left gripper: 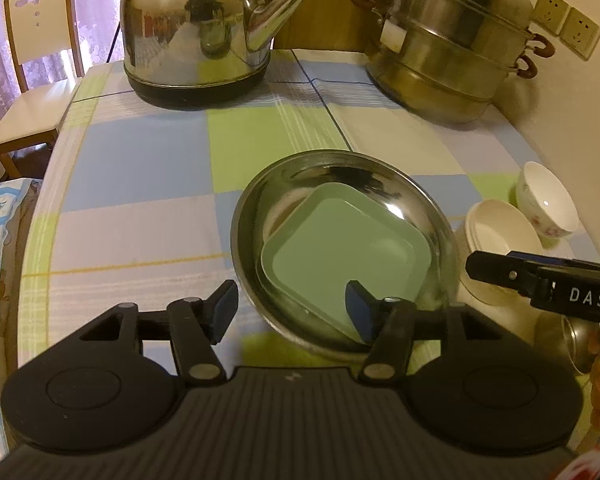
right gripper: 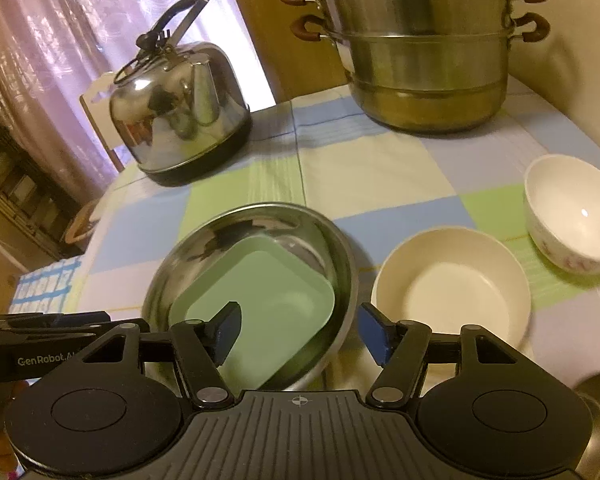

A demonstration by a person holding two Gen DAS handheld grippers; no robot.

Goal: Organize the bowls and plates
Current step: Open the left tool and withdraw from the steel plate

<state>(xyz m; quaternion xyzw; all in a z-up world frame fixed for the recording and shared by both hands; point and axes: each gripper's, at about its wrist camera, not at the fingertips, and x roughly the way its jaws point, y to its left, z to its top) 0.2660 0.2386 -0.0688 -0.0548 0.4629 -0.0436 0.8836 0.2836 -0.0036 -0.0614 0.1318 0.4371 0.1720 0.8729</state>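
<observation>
"GenRobot" lettering on left claw (right gripper: 40,332)

From here I lose the near rim of the steel basin (left gripper: 342,354) behind my left gripper's body, the steamer pot's (right gripper: 424,52) top runs off the frame, and the floral bowl (right gripper: 572,216) is smeared by blur.

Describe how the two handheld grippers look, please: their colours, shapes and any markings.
The left gripper and the right gripper look alike: black ribbed bodies, two round discs, black linkage bars with silver rivets, and jaws lined with blue pads. White lettering runs along each one's side: "DAS" and "GenRobot.AI".
</observation>
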